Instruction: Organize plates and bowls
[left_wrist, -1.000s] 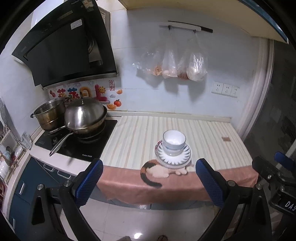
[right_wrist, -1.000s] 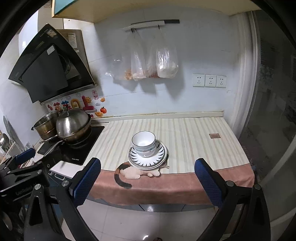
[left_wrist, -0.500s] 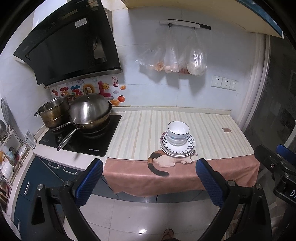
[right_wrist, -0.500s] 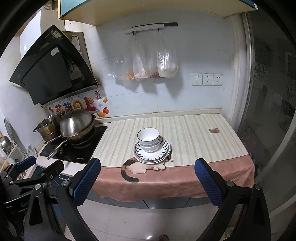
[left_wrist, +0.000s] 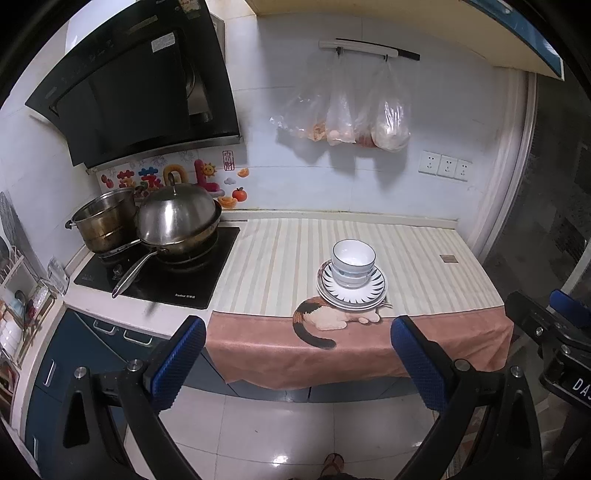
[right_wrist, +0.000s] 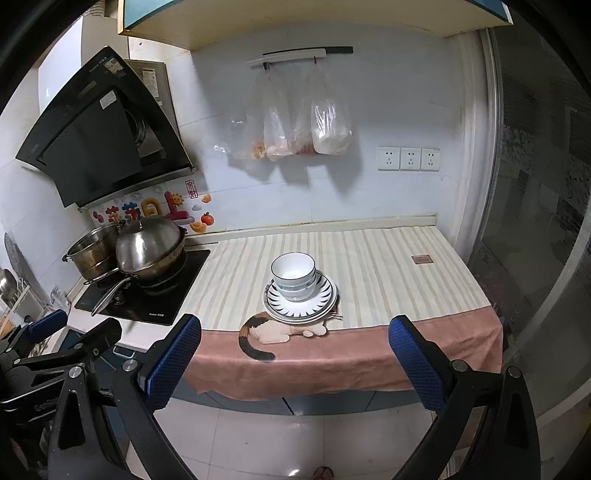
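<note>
1. Bowls, white with dark rims (left_wrist: 353, 266) (right_wrist: 294, 279), sit nested on a stack of white plates with dark radiating stripes (left_wrist: 373, 293) (right_wrist: 325, 295), near the front edge of the counter, on the striped cream cloth with a pink border (left_wrist: 280, 258) (right_wrist: 384, 266).
2. Far left, a steel stockpot (left_wrist: 105, 221) (right_wrist: 94, 253) and a lidded steel wok (left_wrist: 177, 221) (right_wrist: 149, 249) stand touching on the black cooktop (left_wrist: 177, 284) (right_wrist: 162, 299), well apart from the dishes.
3. A printed calico cat (left_wrist: 325, 319) (right_wrist: 269, 330) lies just in front of the plates.
4. The left gripper (left_wrist: 297, 360) hangs over the floor, short of the counter, blue pads (left_wrist: 179, 360) spread wide, holding nothing.
5. The right gripper (right_wrist: 295, 360) hovers likewise, its blue pads (right_wrist: 415, 360) wide apart and empty.
6. Clear plastic bags (left_wrist: 354, 118) (right_wrist: 295, 129) hang from a wall rail above.
</note>
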